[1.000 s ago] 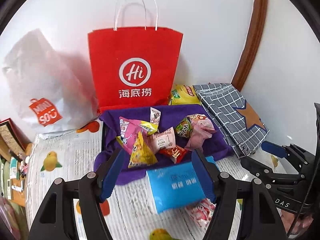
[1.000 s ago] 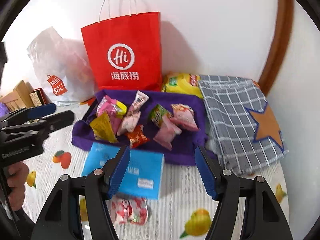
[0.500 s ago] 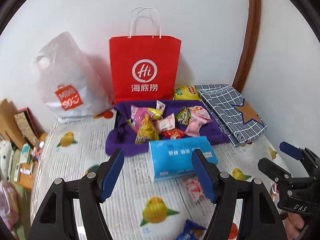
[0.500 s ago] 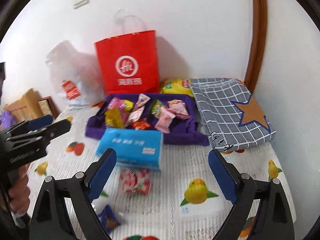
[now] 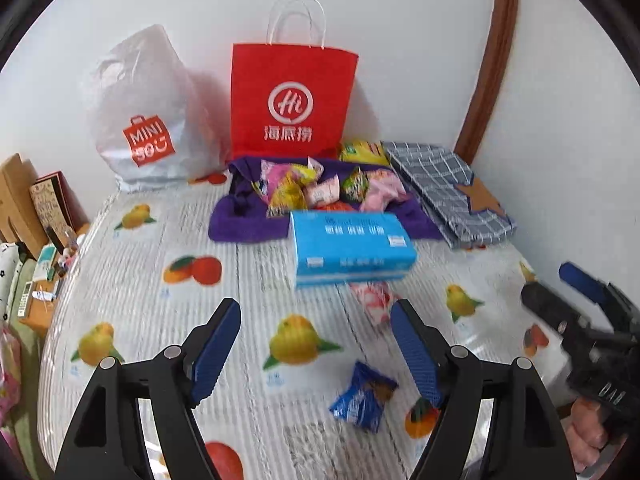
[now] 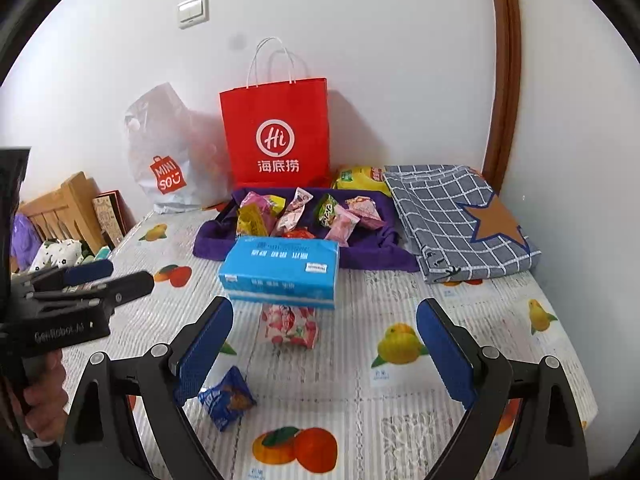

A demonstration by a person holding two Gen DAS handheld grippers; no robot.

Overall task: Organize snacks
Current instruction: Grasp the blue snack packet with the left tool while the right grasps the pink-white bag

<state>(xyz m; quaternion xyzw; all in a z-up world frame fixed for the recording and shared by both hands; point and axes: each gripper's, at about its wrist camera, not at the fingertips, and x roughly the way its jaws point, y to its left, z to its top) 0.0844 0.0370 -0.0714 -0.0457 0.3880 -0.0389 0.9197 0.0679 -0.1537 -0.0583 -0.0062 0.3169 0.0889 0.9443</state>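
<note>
On the bed sheet point(image 6: 460, 320) the purple tray point(image 6: 224, 236) at the back holds most snacks, with the blue tissue pack point(image 6: 280, 268) just before it, then the pink packet point(image 6: 288, 326) and the small blue packet point(image 6: 226, 398) lying loose near me. My right gripper point(image 6: 324, 354) stands wide and empty, and my left gripper point(image 5: 316, 350) is opening with nothing between its fingers. I think the risk is that the thin blue packet slips from my pads, or that I push the tissue pack into the tray.

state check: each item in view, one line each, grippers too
left gripper: fingers opening, nothing between them
right gripper: open, empty
red bag: upright against wall, top open
white bag: slumped against wall
purple tray: holds a pile of snacks
tissue pack: flat, in front of tray
pink snack: loose on bed
blue snack: loose on bed
grey cloth: folded
light switch: position unclear
</note>
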